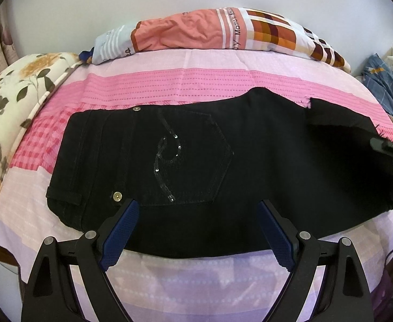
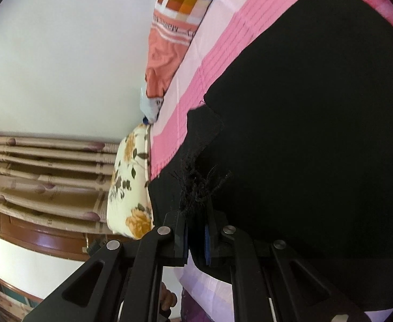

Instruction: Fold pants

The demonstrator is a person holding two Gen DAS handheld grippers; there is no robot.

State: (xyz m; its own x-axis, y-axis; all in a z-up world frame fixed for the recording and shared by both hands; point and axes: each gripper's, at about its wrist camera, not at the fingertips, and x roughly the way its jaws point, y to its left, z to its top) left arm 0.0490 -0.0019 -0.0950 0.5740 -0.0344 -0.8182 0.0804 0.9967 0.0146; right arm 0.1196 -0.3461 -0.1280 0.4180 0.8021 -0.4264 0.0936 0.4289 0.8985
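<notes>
Pants (image 1: 196,161), black, clamped by right gripper (image 2: 196,238); pillow (image 1: 209,30) reads "Mama's".

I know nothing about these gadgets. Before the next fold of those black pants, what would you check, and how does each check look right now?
1. Right gripper has hold of the frayed hem: ok, fingers shut on it.
2. Left gripper free to grab: ok, fingers open and holding nothing, hovering at the near edge of the pants.
3. Pants lie flat on the bed: ok at the waist end and pocket; the hem end is lifted.
4. Both leg layers caught in the right grip: cannot tell.
5. Space to fold towards the waist: ok, the pillow lies behind, apart from the pants.
</notes>
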